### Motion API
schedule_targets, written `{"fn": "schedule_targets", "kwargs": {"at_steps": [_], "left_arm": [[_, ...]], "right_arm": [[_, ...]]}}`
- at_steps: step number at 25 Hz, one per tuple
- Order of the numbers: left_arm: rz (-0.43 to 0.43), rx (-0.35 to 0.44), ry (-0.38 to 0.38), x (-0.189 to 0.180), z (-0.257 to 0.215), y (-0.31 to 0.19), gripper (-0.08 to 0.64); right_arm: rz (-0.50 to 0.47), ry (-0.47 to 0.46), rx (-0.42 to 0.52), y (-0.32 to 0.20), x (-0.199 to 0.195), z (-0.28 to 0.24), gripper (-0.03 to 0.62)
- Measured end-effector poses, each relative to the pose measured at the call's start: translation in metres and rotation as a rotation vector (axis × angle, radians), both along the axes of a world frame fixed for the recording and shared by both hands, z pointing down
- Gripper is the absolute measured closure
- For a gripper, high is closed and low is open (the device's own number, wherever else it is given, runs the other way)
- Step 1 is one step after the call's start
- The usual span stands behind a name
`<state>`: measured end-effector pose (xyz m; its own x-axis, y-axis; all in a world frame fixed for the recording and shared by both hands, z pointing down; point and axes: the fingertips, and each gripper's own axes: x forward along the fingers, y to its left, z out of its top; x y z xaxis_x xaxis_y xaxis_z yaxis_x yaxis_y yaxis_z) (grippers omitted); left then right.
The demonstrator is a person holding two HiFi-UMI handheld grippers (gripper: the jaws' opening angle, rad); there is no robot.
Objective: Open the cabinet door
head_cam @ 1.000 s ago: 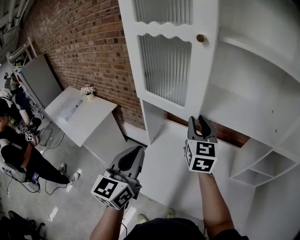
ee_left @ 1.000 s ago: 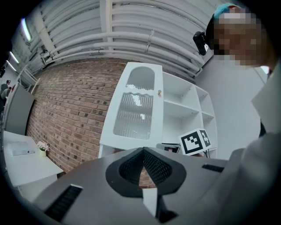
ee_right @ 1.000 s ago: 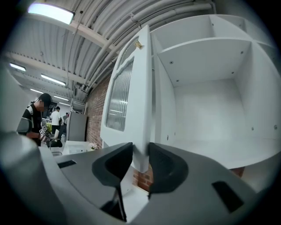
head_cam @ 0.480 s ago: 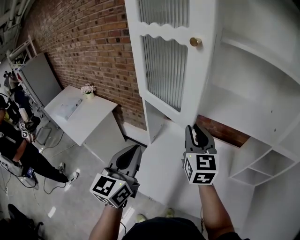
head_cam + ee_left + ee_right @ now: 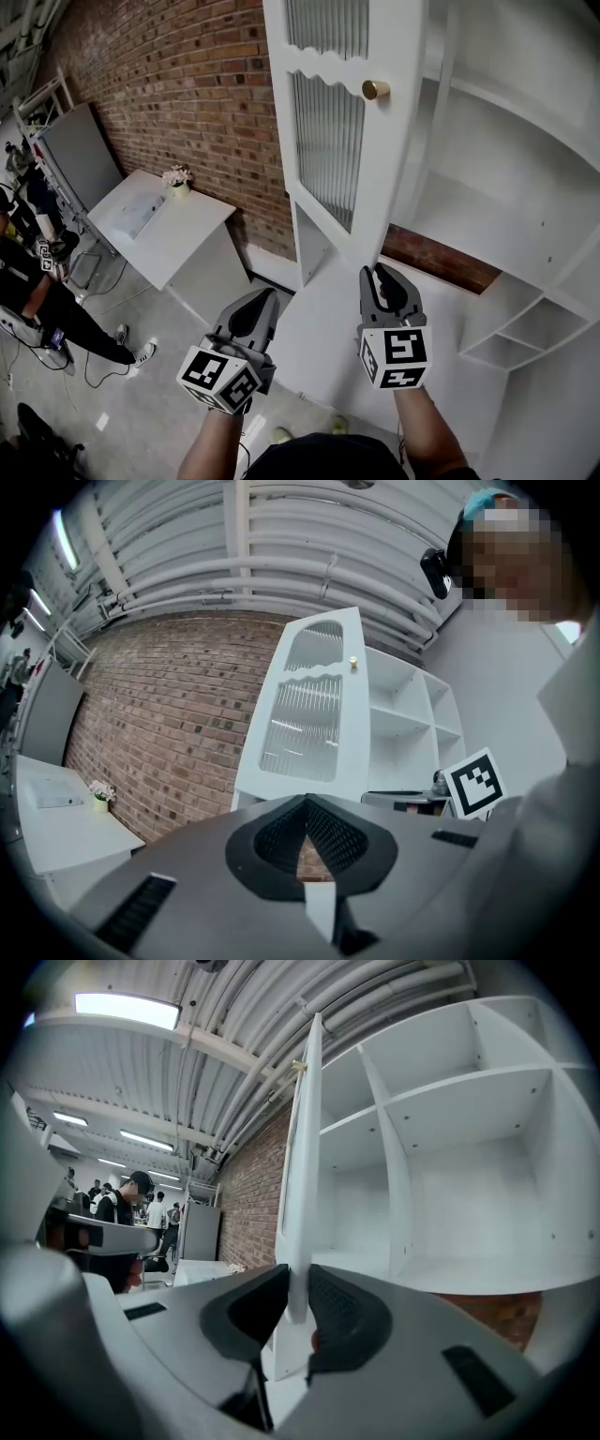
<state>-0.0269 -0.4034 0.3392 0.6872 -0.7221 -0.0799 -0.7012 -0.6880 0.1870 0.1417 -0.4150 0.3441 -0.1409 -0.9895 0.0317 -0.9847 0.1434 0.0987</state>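
The cabinet door is seen swung partly out from the cabinet. Its lower edge is being closed on by the right gripper (the left gripper, jaws together and empty, is held clear of the cabinet).

White cabinet door with ribbed glass panes, gold knob, against red-brown brick wall.

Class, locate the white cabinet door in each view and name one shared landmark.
Head view: cabinet door at upper centre, swung open.
Left gripper view: cabinet door at centre, face-on.
Right gripper view: cabinet door at centre, edge-on between the right gripper's closing jaws.
Shared landmark: brick wall, left of the door.
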Motion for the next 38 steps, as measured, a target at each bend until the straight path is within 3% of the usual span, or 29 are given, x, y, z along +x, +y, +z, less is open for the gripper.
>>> {"fn": "schedule_targets", "kwargs": {"at_steps": [14, 29, 38], "left_arm": [[-0.021, -0.006, 0.003, -0.037, -0.003, -0.004, 0.554], [-0.122, -0.003, 0.015, -0.111, 0.003, -0.001, 0.554], [-0.194, -0.002, 0.011, -0.170, 0.007, -0.002, 0.554]], "right_arm": [[-0.112, 0.082, 0.028, 0.019, -0.087, -0.005, 0.530], [-0.233, 0.194, 0.061, 0.014, -0.186, -0.003, 0.522], [-0.287, 0.219, 0.069, -0.016, -0.253, 0.000, 0.535]]}}
